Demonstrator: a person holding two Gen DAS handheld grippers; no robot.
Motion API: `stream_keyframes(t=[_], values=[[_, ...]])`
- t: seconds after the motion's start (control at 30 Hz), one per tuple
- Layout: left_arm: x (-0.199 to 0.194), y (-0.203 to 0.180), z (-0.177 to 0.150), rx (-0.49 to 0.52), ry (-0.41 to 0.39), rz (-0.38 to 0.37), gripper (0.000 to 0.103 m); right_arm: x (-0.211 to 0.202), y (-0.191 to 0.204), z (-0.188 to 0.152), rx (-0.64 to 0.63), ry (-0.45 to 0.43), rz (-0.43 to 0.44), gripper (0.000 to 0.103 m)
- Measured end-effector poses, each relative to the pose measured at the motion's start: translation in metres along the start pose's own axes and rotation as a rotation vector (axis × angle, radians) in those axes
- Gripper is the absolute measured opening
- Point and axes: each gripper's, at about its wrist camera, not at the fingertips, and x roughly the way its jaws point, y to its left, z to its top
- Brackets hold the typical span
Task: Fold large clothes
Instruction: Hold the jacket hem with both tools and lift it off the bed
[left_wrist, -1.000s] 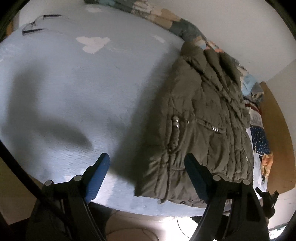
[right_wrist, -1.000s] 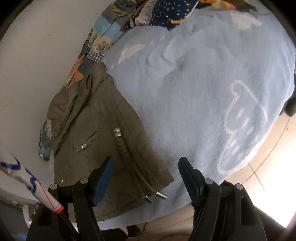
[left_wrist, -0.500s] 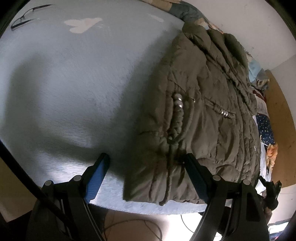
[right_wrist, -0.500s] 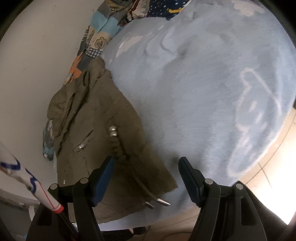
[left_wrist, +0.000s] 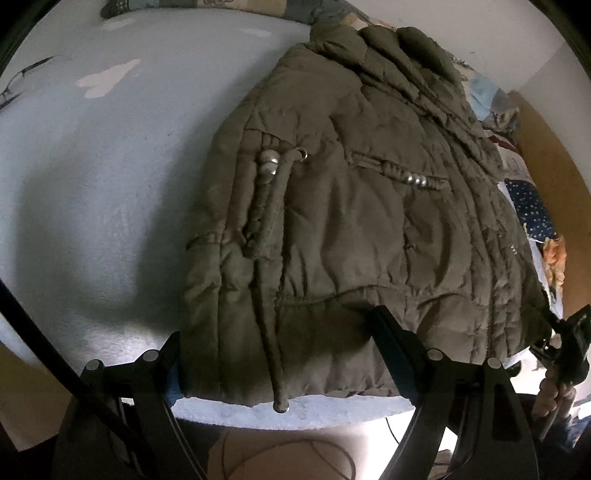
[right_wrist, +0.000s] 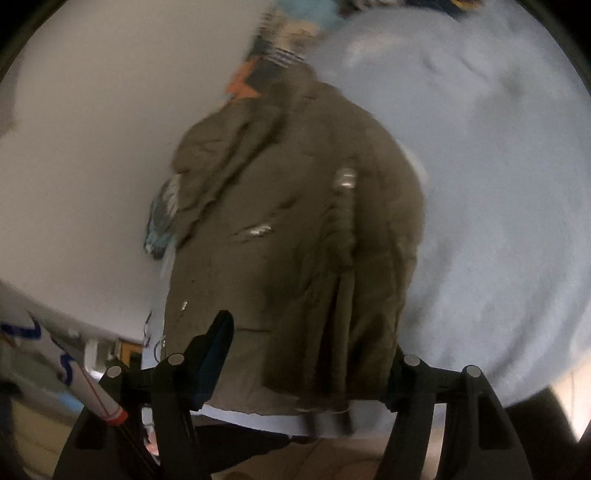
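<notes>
Olive quilted jacket, padded, with braided cord ending in metal beads; lies flat on the pale blue bed cover, its hem at the near edge of the bed, its collar toward the wall. Sides appear already folded in, giving a narrow rectangular bundle; judged partly folded, with the end-to-end fold from hem to collar still to do.

Left hand-held gripper: jaws apart, straddling the hem's left part, no pad visibly pressing the cloth. Right hand-held gripper: jaws apart and just been closing, the hem's right part between them but not clamped as far as the blurred view shows.

Surroundings: patchwork quilt bunched along the wall side; spectacles on the cover, well apart from the jacket.

Left wrist view alone shows the spectacles, the cord's free metal tip hanging over the bed edge, and the other tool with fingers of the person's hand. Right wrist view alone shows the white wall beside the jacket and a marked white pole at lower left.
</notes>
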Motion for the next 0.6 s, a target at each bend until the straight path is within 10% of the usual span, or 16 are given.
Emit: stream_keyframes(t=[0.2, 0.33, 0.6], values=[[-0.005, -0.007, -0.007, 0.022, -0.062, 0.034, 0.085, 0.021, -0.026, -0.008, 0.136, 0.014, -0.126, 0.062], [-0.004, -0.014, -0.010, 0.057, -0.099, 0.093, 0.085, 0.016, -0.012, -0.010, 0.079, -0.045, -0.101, 0.032], [0.008, -0.015, -0.009, 0.039, -0.093, 0.157, 0.093, 0.027, -0.023, -0.016, 0.160, -0.044, -0.125, 0.031]])
